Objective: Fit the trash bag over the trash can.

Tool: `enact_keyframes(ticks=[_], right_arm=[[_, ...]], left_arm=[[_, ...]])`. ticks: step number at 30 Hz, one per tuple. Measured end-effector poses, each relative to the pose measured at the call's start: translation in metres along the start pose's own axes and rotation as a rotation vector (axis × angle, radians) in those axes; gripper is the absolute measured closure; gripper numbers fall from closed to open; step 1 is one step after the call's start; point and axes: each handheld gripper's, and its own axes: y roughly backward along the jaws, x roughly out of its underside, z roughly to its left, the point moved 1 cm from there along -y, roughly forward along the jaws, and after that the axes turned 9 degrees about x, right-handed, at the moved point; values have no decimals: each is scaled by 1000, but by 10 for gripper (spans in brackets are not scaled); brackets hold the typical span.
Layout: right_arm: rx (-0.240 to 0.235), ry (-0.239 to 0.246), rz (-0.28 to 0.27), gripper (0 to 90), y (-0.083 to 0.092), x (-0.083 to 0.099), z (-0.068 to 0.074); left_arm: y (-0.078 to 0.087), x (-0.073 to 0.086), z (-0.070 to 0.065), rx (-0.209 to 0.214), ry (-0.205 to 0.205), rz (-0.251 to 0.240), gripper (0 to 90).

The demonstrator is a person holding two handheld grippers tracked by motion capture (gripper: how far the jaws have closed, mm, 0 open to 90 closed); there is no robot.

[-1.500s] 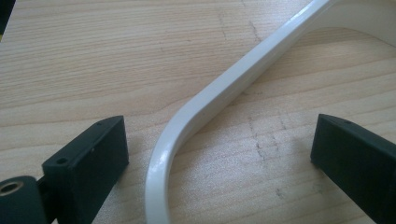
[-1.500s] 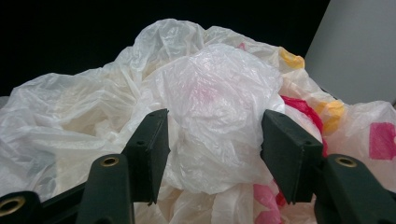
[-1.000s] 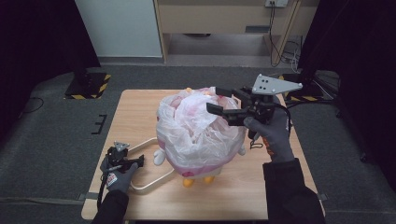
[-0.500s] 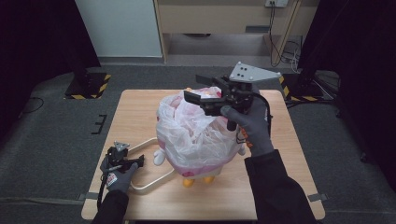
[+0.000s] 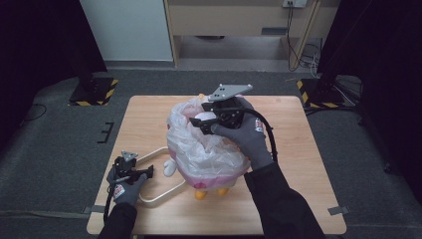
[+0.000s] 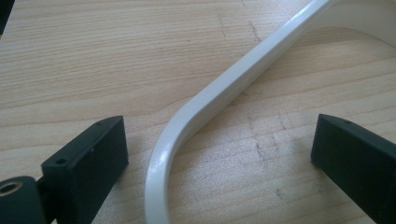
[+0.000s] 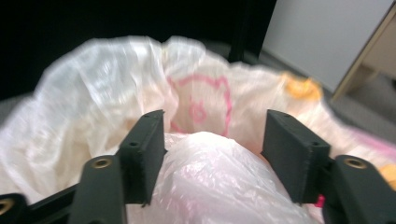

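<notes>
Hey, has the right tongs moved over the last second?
Yes. In the high view the right tongs has shifted left from the table's right side to above the bag, its jaws just closing partly over a fold.

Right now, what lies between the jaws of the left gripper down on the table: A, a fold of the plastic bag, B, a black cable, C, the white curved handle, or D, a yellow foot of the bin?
C: in the left gripper view the white curved handle runs across the wooden table between the two open jaws of the left gripper, and neither jaw touches it.
</notes>
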Motion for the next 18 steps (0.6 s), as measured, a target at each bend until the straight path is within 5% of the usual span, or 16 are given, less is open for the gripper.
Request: enact_keyframes(ticks=[11,18], right_arm=[[31,80,231,309,-22,9,11],[36,73,256,301,-24,11,13]], left_arm=[[0,0,0,0,-1,2,29],[0,0,0,0,0,0,29]])
